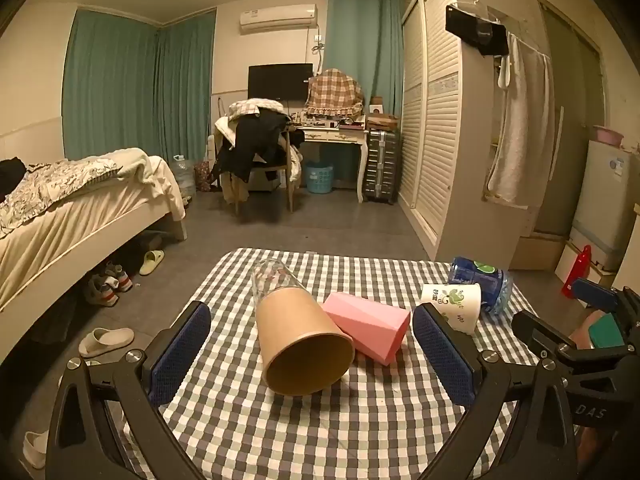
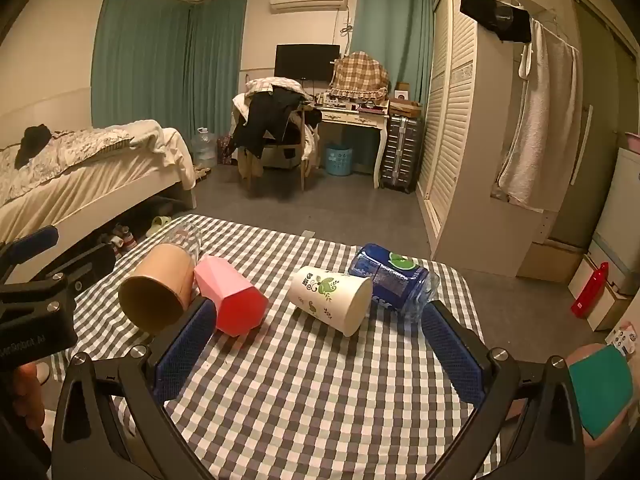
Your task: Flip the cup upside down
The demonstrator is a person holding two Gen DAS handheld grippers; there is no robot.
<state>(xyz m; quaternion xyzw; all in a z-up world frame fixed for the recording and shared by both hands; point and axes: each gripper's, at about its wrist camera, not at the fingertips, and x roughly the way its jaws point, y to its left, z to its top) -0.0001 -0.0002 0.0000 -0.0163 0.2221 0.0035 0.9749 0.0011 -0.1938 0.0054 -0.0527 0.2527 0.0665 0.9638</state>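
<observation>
Behind the brown cup (image 1: 302, 344) — clear glass (image 1: 274, 280) half hidden — both claws (image 1: 312, 354) (image 2: 316, 354) wide.

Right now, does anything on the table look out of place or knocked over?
Yes. Every cup lies on its side: the brown cup, the pink cup, the white cup, and a clear glass behind the brown one. A blue bottle lies toppled too. Nothing looks spilled.

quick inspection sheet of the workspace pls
surface: grey-and-white checked tablecloth, flat
job's things: brown paper cup, pink faceted cup, white leaf-print paper cup, clear glass, all lying on their sides
clutter: blue-labelled plastic bottle, lying down
grippers: left gripper open around brown cup, not touching; right gripper open, empty
cables: nothing seen on table
surroundings: bed, louvred wardrobe
</observation>
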